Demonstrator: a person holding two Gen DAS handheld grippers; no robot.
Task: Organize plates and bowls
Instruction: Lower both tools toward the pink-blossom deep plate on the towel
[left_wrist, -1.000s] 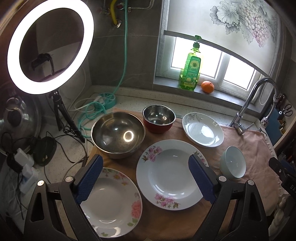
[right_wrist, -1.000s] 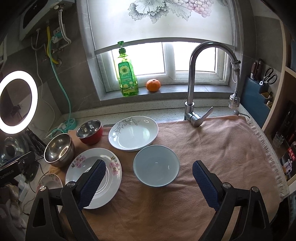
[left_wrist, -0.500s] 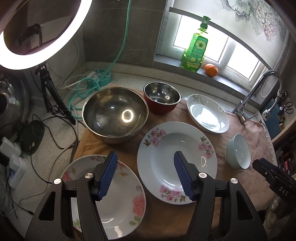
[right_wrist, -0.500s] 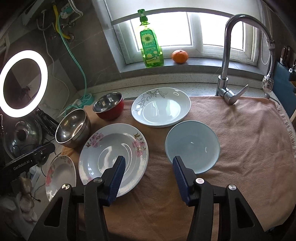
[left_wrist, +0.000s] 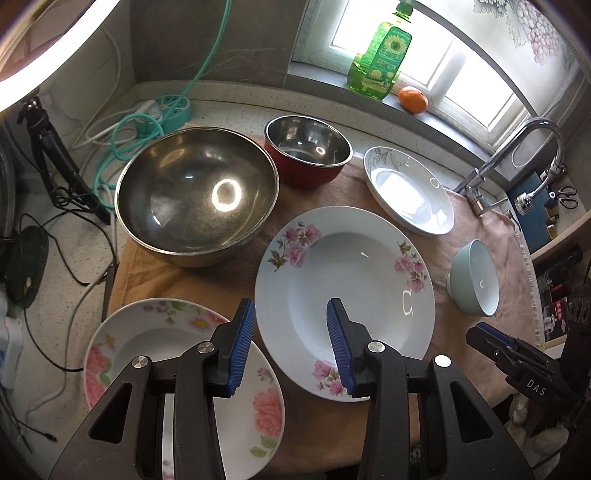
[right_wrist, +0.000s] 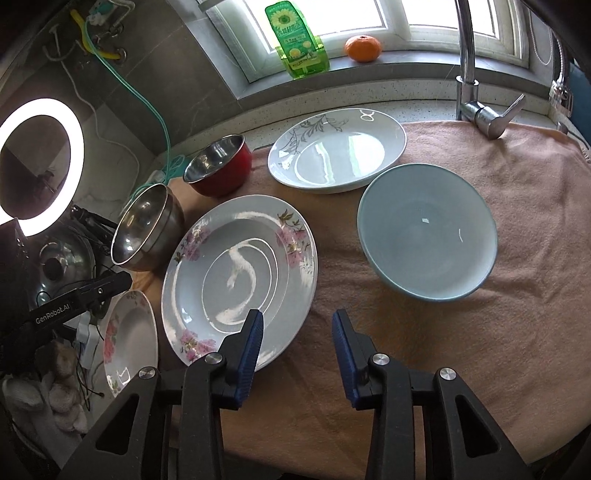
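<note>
Both grippers, left (left_wrist: 291, 332) and right (right_wrist: 297, 343), have dipped toward the plates, jaws narrowing, empty.

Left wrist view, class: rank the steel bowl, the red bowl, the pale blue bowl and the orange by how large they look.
1. Steel bowl
2. Red bowl
3. Pale blue bowl, seen side-on, so unsure against the red bowl
4. Orange, farthest from the camera

Both hand-held grippers (left_wrist: 291, 347) (right_wrist: 297, 350) lower, jaws narrower
</note>
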